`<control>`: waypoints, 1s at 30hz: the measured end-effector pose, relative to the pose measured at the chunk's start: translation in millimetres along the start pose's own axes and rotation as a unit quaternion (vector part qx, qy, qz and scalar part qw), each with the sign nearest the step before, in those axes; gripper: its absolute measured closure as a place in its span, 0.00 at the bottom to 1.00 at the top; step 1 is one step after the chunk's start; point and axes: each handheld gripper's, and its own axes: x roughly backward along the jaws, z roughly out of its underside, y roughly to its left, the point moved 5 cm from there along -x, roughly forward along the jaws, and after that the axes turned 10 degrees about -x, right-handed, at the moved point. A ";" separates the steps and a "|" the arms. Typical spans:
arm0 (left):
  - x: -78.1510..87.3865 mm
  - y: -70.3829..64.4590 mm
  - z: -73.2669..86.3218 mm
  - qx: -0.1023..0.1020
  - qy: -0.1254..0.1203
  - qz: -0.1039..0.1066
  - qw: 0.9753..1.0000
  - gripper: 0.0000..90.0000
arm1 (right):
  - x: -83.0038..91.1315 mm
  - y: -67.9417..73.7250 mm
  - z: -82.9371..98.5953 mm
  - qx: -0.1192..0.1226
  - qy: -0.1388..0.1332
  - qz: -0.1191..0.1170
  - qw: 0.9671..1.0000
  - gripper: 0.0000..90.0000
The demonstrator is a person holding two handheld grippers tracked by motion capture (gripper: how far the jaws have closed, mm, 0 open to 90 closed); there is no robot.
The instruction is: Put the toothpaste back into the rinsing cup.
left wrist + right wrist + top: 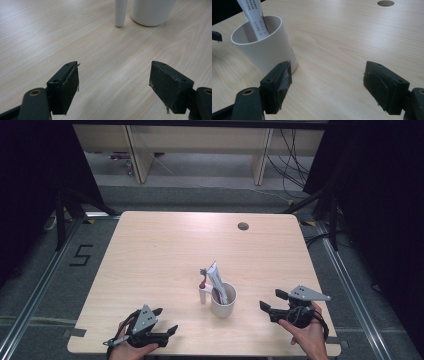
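I have the bench (160, 250) wide and bare around one small cluster near my edge: a white cup (223, 301) holding a toothpaste tube (218, 281) that leans out over its rim, with a toothbrush (203, 287) propped upright against the cup's left side. My left tongs (159, 322) and right tongs (268, 301) both gape wide, holding nothing, flanking the cup. My worry: the cup is light and top-heavy, so one nudge could tip it and drop the toothbrush.
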 end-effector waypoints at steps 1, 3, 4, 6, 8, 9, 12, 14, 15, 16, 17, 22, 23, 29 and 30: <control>0.4 0.2 0.1 -0.003 0.002 0.000 1.000 0.26 | -0.8 0.3 0.3 -0.002 -0.009 0.001 1.000 0.26; 0.3 0.3 -0.1 -0.005 0.002 0.001 1.000 0.26 | 0.3 -1.2 1.1 0.009 -0.009 0.002 1.000 0.26; 0.3 0.4 0.0 -0.006 0.003 0.001 1.000 0.26 | 1.3 -1.3 1.5 0.010 -0.007 0.002 1.000 0.26; -0.7 -0.1 -0.2 -0.002 0.001 0.001 1.000 0.26 | 2.0 -1.2 3.0 0.010 -0.007 0.003 1.000 0.26; -0.5 0.7 0.3 -0.006 0.005 0.001 1.000 0.26 | 2.3 1.6 5.4 -0.009 -0.004 -0.005 1.000 0.26; -0.5 0.7 0.3 -0.006 0.005 0.001 1.000 0.26 | 3.7 -2.2 4.5 0.013 -0.006 0.003 1.000 0.26; -0.5 0.5 0.2 -0.006 0.005 0.000 1.000 0.26 | 5.2 -2.5 6.3 0.011 -0.005 0.003 1.000 0.26; -1.1 -0.2 0.0 -0.006 0.004 0.002 1.000 0.26 | 5.9 -2.0 8.4 0.005 -0.002 0.002 1.000 0.26; -1.4 -0.6 -0.1 -0.007 0.003 0.002 1.000 0.26 | 6.0 -3.3 8.1 0.014 -0.006 0.004 1.000 0.26; -1.4 -0.8 -0.1 -0.008 0.004 0.003 1.000 0.26 | 6.4 -0.8 9.9 -0.002 -0.002 0.000 1.000 0.26; -1.5 -0.7 -0.1 -0.009 0.004 0.004 1.000 0.26 | 7.6 -3.0 9.8 0.012 -0.004 0.007 1.000 0.26; -2.1 -0.7 -0.9 -0.007 0.002 0.005 1.000 0.26 | 11.8 -3.5 13.8 0.010 0.000 0.007 1.000 0.25; -2.1 -0.3 -0.8 -0.010 0.004 0.005 1.000 0.26 | 12.9 -2.2 15.8 -0.005 0.005 0.007 1.000 0.25; -2.5 -1.3 -0.9 -0.012 0.003 0.005 1.000 0.26 | 15.3 -3.7 21.1 -0.009 -0.004 0.009 1.000 0.22; -3.0 -2.2 -1.3 -0.007 0.000 0.006 1.000 0.26 | 16.1 -5.6 21.9 0.004 -0.002 0.010 1.000 0.21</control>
